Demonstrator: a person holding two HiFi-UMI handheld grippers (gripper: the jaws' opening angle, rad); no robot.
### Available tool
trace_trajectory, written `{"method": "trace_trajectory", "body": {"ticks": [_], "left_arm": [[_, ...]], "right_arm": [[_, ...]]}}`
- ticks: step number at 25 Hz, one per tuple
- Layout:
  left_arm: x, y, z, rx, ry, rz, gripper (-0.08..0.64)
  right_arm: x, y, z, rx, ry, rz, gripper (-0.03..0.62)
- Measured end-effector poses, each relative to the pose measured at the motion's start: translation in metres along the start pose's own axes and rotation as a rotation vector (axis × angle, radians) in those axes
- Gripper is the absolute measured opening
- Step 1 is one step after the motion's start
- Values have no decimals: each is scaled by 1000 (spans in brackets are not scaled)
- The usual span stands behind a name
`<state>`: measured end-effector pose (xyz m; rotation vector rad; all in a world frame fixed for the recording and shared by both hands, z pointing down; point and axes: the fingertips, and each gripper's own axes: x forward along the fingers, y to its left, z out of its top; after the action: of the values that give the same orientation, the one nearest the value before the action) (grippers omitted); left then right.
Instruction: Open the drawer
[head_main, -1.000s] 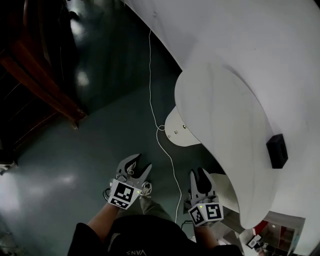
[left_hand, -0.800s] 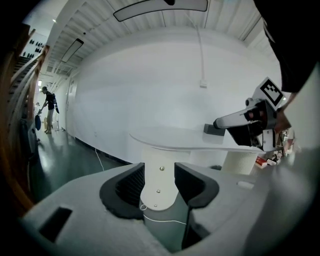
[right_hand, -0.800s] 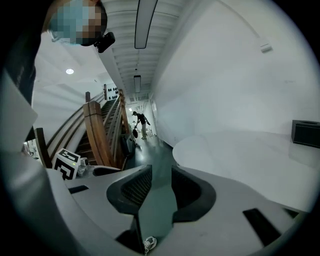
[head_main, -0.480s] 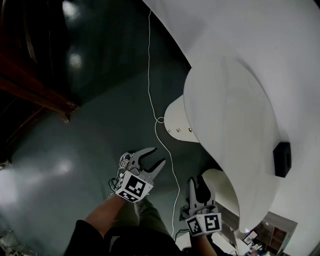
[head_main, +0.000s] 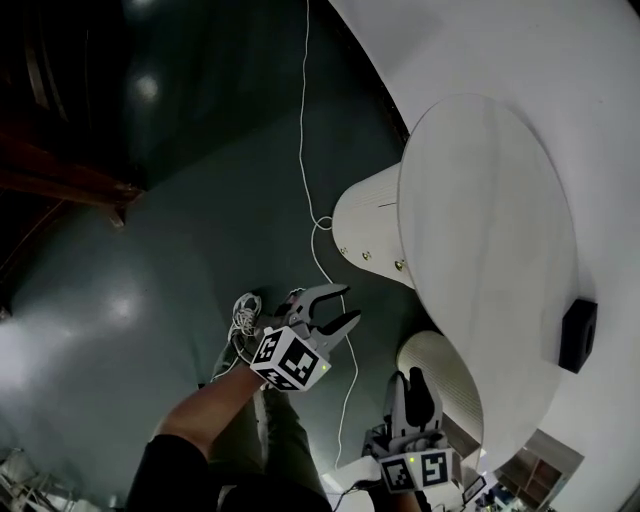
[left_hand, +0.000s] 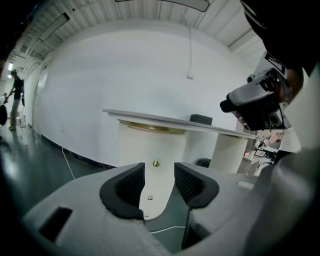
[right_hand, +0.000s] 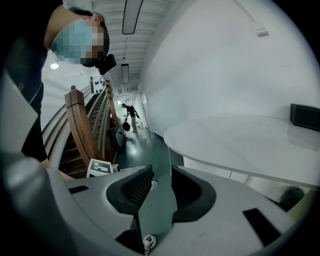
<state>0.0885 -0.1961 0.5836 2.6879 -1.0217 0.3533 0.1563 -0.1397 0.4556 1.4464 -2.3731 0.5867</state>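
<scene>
Left gripper, jaws apart and empty, is being brought lower and nearer than a second ago to the shut pedestal drawer, its brass knob being framed untouched; right gripper, equally wide, empty, is being held back.

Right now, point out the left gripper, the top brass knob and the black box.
left gripper (head_main: 351, 303): head view, midway between its fingertips.
top brass knob (left_hand: 156, 163): left gripper view, the knob's centre.
black box (head_main: 578, 336): head view, middle of its top face.
</scene>
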Motion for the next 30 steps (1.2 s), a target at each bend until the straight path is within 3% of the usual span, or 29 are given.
{"method": "trace_trajectory", "body": {"ticks": [8,14,25,30], "left_arm": [[46,8,-2,120,-36,-64,188],[81,17,-7,174,-47,-48,186],[140,7,-24,221,-8,-120,187],[161,11,-25,215,7,-83,187]], "right_arm": [[16,-16,-6,22,-14,-43,124],[31,-23,-10,64,-38,-51,123],[29,-45,-27,117,-43,-92,123],[28,-52,-36,142,-34,-109,123]]}}
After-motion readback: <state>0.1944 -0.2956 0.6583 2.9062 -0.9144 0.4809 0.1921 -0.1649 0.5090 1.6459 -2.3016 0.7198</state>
